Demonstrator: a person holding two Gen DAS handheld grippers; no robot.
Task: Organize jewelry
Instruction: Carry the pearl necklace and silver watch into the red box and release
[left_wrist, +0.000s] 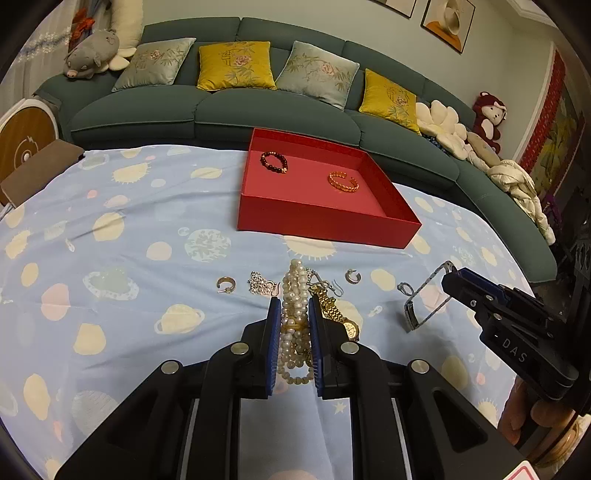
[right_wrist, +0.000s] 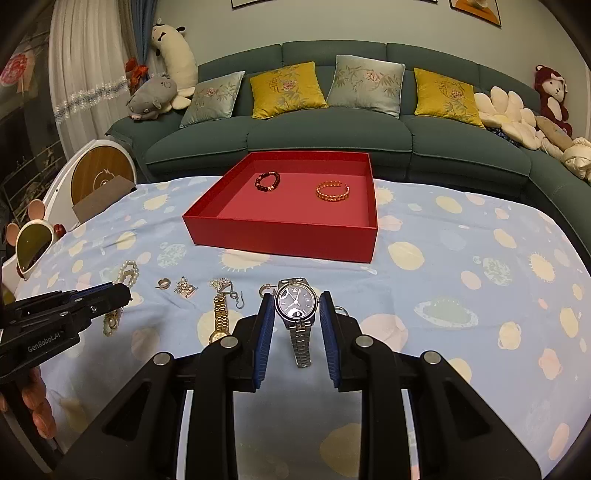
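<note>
A red tray (left_wrist: 325, 221) (right_wrist: 280, 236) on the blue cloth holds a dark bead bracelet (left_wrist: 273, 162) (right_wrist: 267, 181) and a gold bangle (left_wrist: 343, 181) (right_wrist: 332, 192). My left gripper (left_wrist: 294, 310) (right_wrist: 123, 291) is shut on a pearl necklace (left_wrist: 294, 295) (right_wrist: 128, 272). My right gripper (right_wrist: 297, 306) (left_wrist: 448, 275) is shut on a silver watch (right_wrist: 296, 304) (left_wrist: 424, 299), lifted off the cloth. A gold watch (left_wrist: 334, 306) (right_wrist: 220, 317), a gold hoop (left_wrist: 226, 284), a crystal piece (left_wrist: 260, 284) (right_wrist: 183, 286) and small earrings (left_wrist: 352, 276) lie on the cloth.
A green sofa (left_wrist: 258, 118) with cushions runs behind the table. A round wooden-faced device (right_wrist: 101, 179) and a small mirror (right_wrist: 31, 245) stand at the left. The patterned cloth (right_wrist: 461, 295) stretches to the right of the tray.
</note>
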